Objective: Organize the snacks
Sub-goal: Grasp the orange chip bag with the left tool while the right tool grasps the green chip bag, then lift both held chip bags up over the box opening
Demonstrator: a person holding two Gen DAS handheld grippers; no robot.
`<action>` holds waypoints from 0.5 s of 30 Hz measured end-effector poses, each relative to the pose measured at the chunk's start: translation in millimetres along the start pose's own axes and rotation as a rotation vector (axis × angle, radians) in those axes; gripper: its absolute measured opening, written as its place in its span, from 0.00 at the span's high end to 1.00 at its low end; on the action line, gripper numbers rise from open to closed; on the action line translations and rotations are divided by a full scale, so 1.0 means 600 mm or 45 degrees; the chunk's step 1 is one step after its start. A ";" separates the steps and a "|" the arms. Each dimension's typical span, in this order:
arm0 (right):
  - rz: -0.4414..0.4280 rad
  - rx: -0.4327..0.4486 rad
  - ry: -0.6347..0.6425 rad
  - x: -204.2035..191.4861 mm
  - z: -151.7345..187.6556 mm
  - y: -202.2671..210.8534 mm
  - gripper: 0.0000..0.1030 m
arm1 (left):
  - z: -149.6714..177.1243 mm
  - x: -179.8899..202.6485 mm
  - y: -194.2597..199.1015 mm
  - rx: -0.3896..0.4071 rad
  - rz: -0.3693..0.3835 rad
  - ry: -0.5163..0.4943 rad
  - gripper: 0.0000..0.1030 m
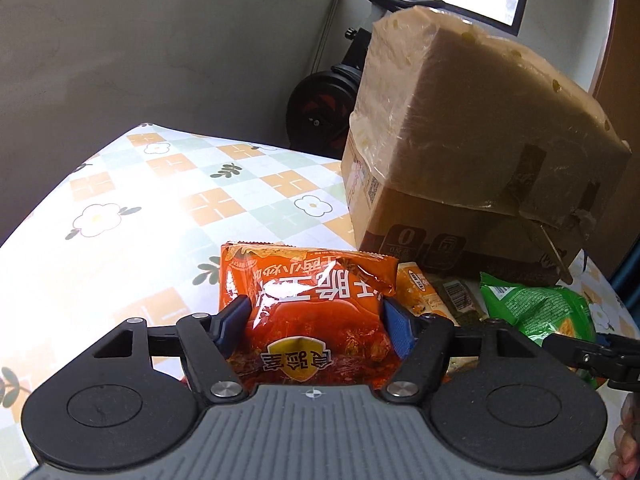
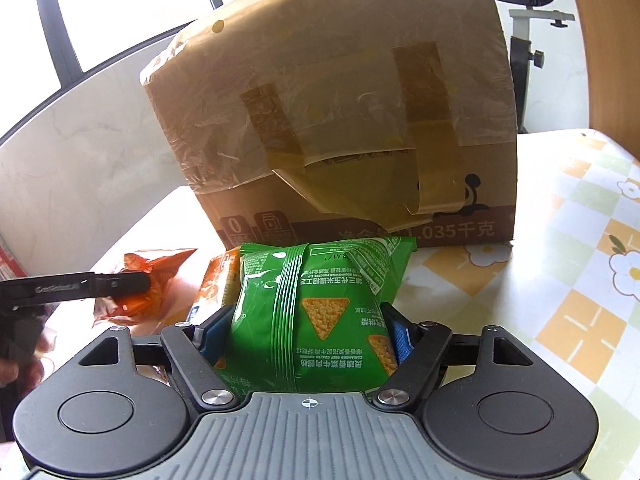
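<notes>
A red-orange snack bag (image 1: 312, 304) sits between the blue pads of my left gripper (image 1: 316, 316), which pinch its sides, so the gripper is shut on it. In the right wrist view a green corn-chip bag (image 2: 316, 312) is squeezed between the pads of my right gripper (image 2: 306, 332), shut on it. Both bags are just above the flowered tablecloth (image 1: 160, 200), in front of a taped cardboard box (image 2: 340, 120). The green bag (image 1: 536, 308) also shows at the right of the left wrist view, and the red-orange bag (image 2: 148, 280) at the left of the right wrist view.
An orange-yellow snack pack (image 1: 420, 292) and a dark packet with a barcode (image 1: 460, 300) lie between the two bags, against the box (image 1: 460, 140). An exercise bike (image 1: 320, 112) stands behind the table by the wall. A person's hand (image 2: 16, 360) shows at the left edge.
</notes>
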State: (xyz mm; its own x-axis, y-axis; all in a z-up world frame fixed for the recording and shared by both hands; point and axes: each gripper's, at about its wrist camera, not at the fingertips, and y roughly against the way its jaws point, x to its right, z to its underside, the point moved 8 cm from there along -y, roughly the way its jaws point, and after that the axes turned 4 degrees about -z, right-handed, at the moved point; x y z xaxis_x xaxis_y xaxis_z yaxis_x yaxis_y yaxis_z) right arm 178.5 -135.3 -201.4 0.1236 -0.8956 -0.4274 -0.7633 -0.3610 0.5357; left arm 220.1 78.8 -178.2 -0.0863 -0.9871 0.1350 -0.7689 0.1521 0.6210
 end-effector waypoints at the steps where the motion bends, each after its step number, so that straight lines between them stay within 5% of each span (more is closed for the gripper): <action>1: -0.007 -0.001 -0.005 0.000 0.000 0.001 0.30 | 0.000 0.001 0.011 0.017 0.000 0.023 0.29; 15: -0.069 0.000 0.039 -0.034 0.000 0.020 0.30 | 0.014 0.038 0.075 0.086 0.001 0.067 0.29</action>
State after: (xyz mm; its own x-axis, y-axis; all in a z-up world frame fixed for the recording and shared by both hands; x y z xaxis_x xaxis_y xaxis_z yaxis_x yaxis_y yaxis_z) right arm 167.0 -121.3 -186.3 0.1842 -0.8824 -0.4329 -0.7549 -0.4091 0.5126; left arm 178.0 62.6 -153.4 -0.0551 -0.9826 0.1771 -0.8099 0.1477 0.5677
